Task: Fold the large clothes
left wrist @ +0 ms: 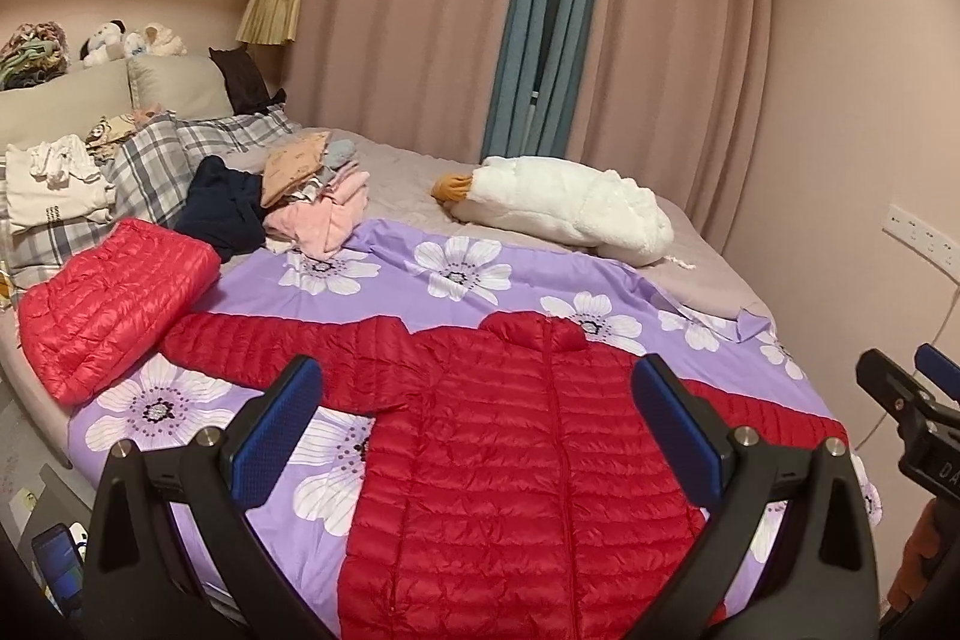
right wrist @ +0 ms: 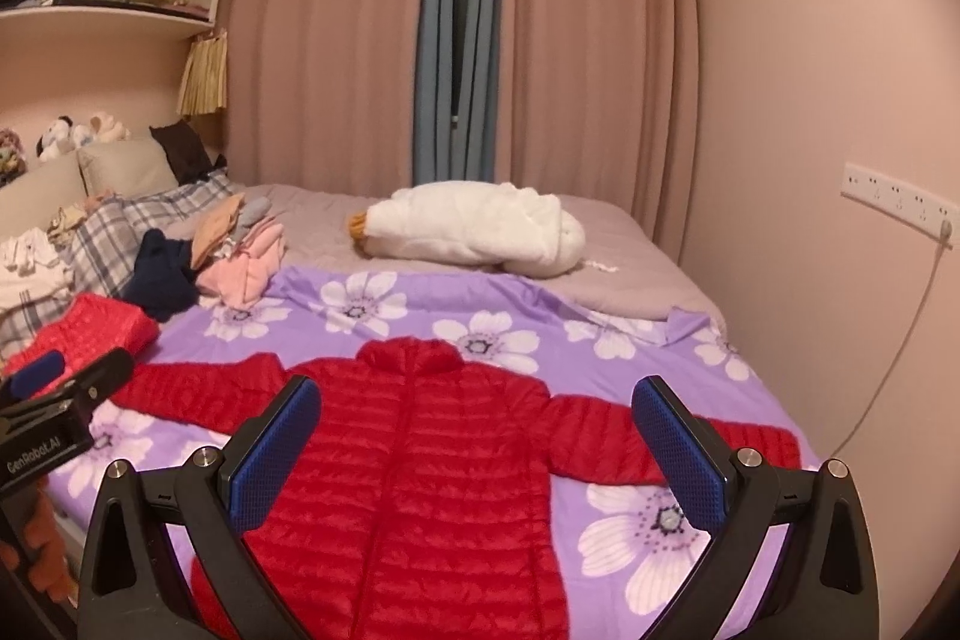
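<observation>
Bed (left wrist: 708, 274): two red jackets (left wrist: 516, 460), one folded (left wrist: 114, 292).

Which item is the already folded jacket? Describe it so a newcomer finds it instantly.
On the bed, find the purple flowered sheet. At its left edge, beside the plaid pillow, lies the folded jacket: a lighter coral-red quilted bundle, unlike the deeper red jacket spread flat with sleeves out.

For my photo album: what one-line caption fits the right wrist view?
Open right gripper hovers over a red puffer jacket spread flat on the floral sheet.
</observation>
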`<act>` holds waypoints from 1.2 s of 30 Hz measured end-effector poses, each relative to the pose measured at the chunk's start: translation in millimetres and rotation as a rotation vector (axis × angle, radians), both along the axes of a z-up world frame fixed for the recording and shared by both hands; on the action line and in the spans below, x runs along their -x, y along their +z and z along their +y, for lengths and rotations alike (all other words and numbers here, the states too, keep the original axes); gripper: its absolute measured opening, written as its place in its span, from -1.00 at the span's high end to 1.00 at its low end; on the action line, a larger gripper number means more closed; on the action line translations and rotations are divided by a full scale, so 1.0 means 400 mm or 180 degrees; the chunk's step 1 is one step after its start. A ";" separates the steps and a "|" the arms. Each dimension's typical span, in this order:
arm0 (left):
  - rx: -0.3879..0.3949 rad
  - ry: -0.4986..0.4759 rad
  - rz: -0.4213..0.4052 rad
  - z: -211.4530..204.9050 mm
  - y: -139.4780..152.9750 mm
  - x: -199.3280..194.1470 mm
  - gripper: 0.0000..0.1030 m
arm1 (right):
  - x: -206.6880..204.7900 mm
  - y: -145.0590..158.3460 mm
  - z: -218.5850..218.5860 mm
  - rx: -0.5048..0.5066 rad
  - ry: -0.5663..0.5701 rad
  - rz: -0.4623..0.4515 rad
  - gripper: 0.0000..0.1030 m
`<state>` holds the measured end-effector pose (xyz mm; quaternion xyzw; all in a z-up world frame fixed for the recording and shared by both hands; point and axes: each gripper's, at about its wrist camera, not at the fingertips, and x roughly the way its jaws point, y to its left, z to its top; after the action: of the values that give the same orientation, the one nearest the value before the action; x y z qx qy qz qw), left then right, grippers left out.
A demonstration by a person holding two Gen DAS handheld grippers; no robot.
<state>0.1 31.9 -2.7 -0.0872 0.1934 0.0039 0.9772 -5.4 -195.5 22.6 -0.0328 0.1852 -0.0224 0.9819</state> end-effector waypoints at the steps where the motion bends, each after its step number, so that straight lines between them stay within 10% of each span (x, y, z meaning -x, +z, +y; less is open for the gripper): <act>1: -0.0019 0.0028 -0.0026 -0.001 0.001 0.000 -1.00 | -0.001 0.000 -0.002 0.0006 0.0005 -0.0003 -1.00; 36: -0.0125 0.0361 -0.0133 0.032 0.048 0.015 -1.00 | 0.000 -0.003 0.008 -0.0307 -0.0077 0.0044 -1.00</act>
<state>-5.7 44.7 16.3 -0.0789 0.1676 0.0613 0.9808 -5.5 -192.5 21.3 0.0167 0.1933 -0.0251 0.9807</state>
